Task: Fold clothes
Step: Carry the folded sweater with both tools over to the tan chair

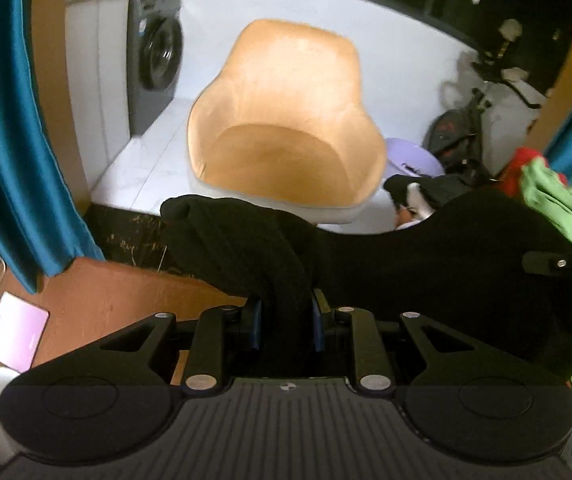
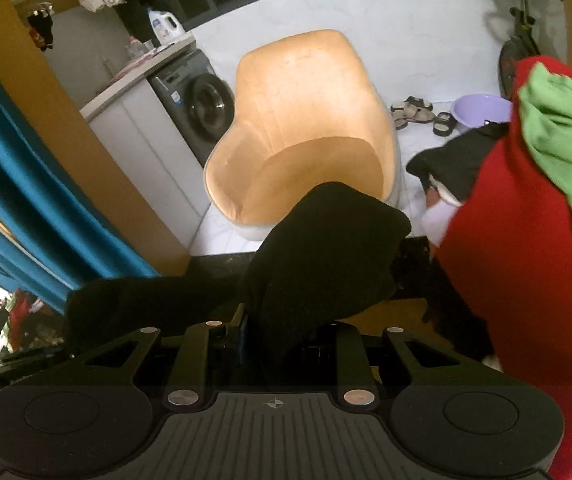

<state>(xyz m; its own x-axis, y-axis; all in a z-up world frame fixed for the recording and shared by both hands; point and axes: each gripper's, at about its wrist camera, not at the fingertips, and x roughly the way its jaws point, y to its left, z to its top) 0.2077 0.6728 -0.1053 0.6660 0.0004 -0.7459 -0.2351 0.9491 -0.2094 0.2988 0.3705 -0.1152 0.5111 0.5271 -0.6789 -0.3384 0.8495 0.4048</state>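
Left wrist view, left claw [image 1: 286, 320] pinching black garment [image 1: 426, 272], right wrist alone shows sandals [image 2: 414, 110], right claw [image 2: 281, 340] pinching it too.

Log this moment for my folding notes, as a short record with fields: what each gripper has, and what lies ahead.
left gripper: shut on black garment
right gripper: shut on the same black garment, which spans both
ahead: empty tan chair on white floor
right side: red cloth and green cloth heaped together
background: washing machine, purple basin, sandals
fold: not yet made
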